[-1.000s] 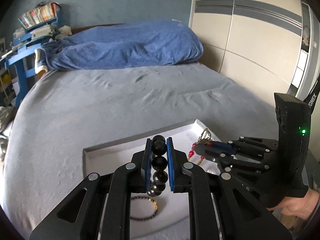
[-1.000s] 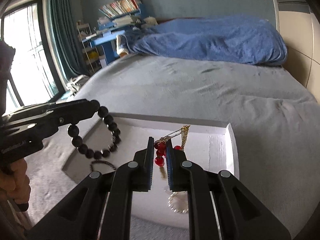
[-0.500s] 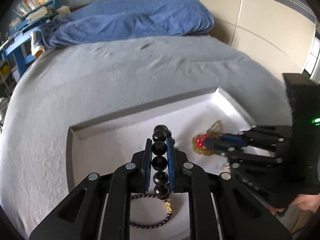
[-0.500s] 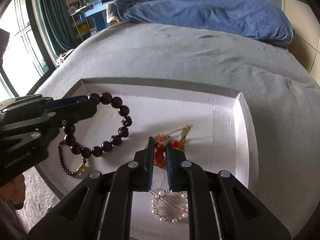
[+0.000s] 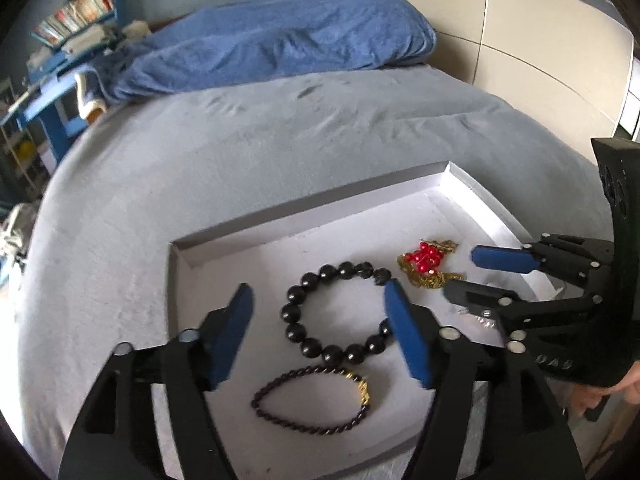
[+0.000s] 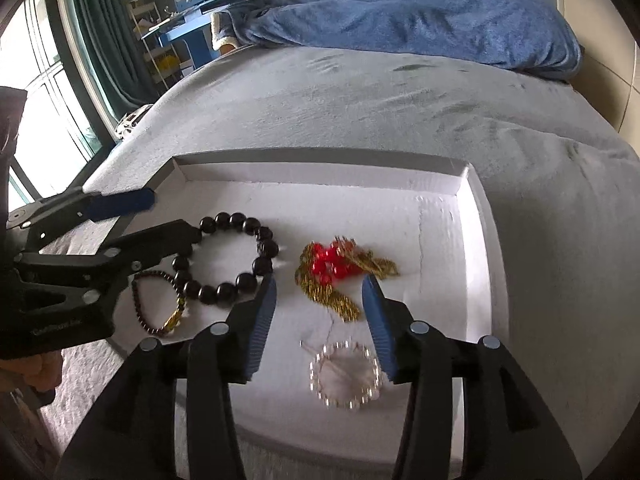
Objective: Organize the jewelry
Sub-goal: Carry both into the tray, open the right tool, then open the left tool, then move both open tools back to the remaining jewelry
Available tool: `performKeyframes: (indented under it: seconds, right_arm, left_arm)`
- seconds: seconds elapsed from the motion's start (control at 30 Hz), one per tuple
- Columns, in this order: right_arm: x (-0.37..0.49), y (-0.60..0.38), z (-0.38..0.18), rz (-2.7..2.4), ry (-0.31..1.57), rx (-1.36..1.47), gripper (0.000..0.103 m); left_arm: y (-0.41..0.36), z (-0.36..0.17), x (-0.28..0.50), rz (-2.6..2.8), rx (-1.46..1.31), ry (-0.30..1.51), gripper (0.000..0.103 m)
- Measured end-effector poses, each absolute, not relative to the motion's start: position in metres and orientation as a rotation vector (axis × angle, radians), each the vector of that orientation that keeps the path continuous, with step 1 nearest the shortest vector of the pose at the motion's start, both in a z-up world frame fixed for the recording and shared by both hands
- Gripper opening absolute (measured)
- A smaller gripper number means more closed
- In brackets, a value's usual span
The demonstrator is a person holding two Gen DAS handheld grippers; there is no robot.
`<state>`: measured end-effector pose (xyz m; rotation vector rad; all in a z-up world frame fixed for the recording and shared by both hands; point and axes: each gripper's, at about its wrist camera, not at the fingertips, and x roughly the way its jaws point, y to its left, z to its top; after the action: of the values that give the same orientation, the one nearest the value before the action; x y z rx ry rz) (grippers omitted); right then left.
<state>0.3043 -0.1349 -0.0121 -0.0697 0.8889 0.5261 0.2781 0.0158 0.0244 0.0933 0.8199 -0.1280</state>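
Note:
A shallow white tray (image 5: 312,216) (image 6: 472,248) lies on the grey bed. In it lie a black bead bracelet (image 5: 334,312) (image 6: 232,258), a thin dark bracelet with a gold clasp (image 5: 312,400) (image 6: 158,304), a gold chain with red beads (image 5: 428,264) (image 6: 340,272) and a pearl ring-shaped piece (image 6: 346,374). My left gripper (image 5: 320,320) (image 6: 160,216) is open and empty above the black bracelet. My right gripper (image 6: 320,300) (image 5: 468,276) is open and empty just above the gold chain.
A blue duvet (image 5: 272,44) (image 6: 420,16) is heaped at the far end of the bed. A blue desk with books (image 5: 52,80) (image 6: 200,8) stands beyond it. Cupboard doors (image 5: 520,32) line the right side. A window with curtains (image 6: 48,80) is at the left.
Both grippers opened and let go. The black bead bracelet and the gold chain with red beads now lie in the tray. Both grippers came lower over the tray.

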Motion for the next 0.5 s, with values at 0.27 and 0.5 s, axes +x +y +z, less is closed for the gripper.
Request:
performKeyframes:
  seconds: [0.27, 0.5]
  right_arm:
    - [0.284, -0.16, -0.001, 0.487, 0.847, -0.008, 0.051]
    - [0.259, -0.181, 0.003, 0.444, 0.803, 0.017, 0.051]
  left_arm:
    - [0.042, 0.039, 0.253, -0.064, 0.057, 0.787, 0.078]
    - [0.065, 0.044, 0.219, -0.045, -0.047, 0.763, 0.078]
